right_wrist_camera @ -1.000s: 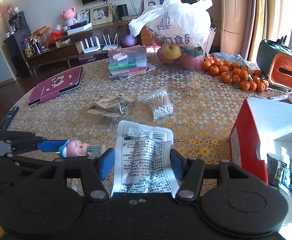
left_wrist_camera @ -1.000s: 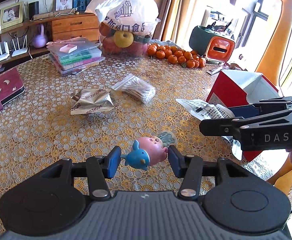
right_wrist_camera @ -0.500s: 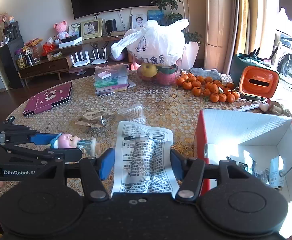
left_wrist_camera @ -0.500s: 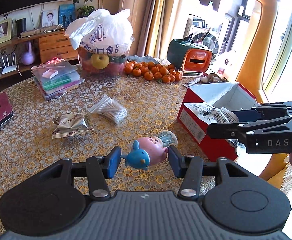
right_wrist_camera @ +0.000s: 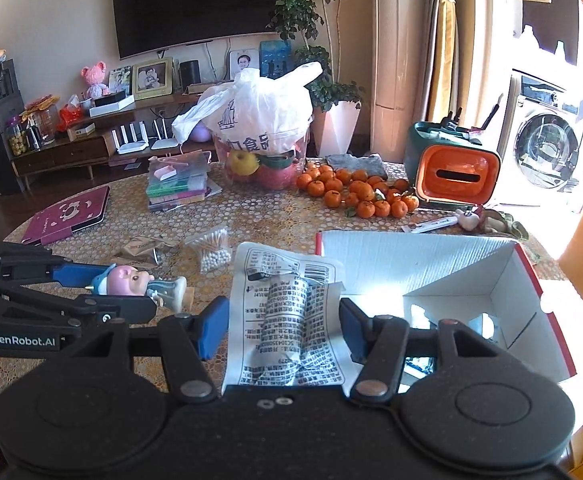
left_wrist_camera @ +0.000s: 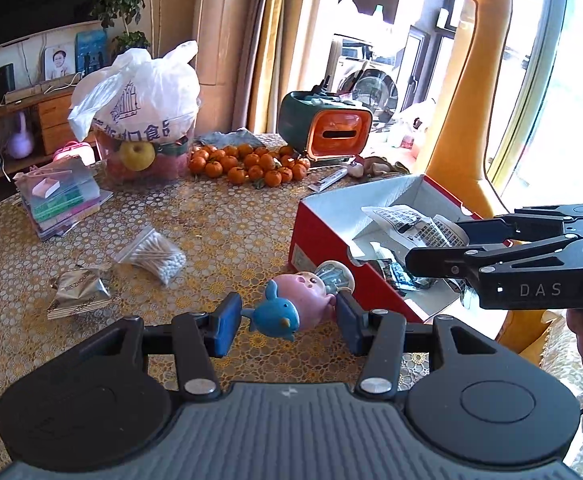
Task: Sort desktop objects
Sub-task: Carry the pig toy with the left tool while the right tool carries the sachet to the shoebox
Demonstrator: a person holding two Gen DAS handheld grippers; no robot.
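Desktop objects, sorting in hand. Item 1: pink and blue toy figure (left_wrist_camera: 297, 306), clamped between the blue pads of the left gripper (left_wrist_camera: 287, 318), held above the table (left_wrist_camera: 231, 224) just beside the near corner of the red box (left_wrist_camera: 331, 240). Item 2: printed white packet (right_wrist_camera: 287, 316), gripped by the right gripper (right_wrist_camera: 279, 330), its fingers set wide around it, held over the box's open edge. Box interior white, several small packets inside. Loose on table: bag of cotton swabs (left_wrist_camera: 153, 254), foil sachet (left_wrist_camera: 79, 290), pile of tangerines (left_wrist_camera: 247, 164), stack of plastic folders (left_wrist_camera: 57, 200).
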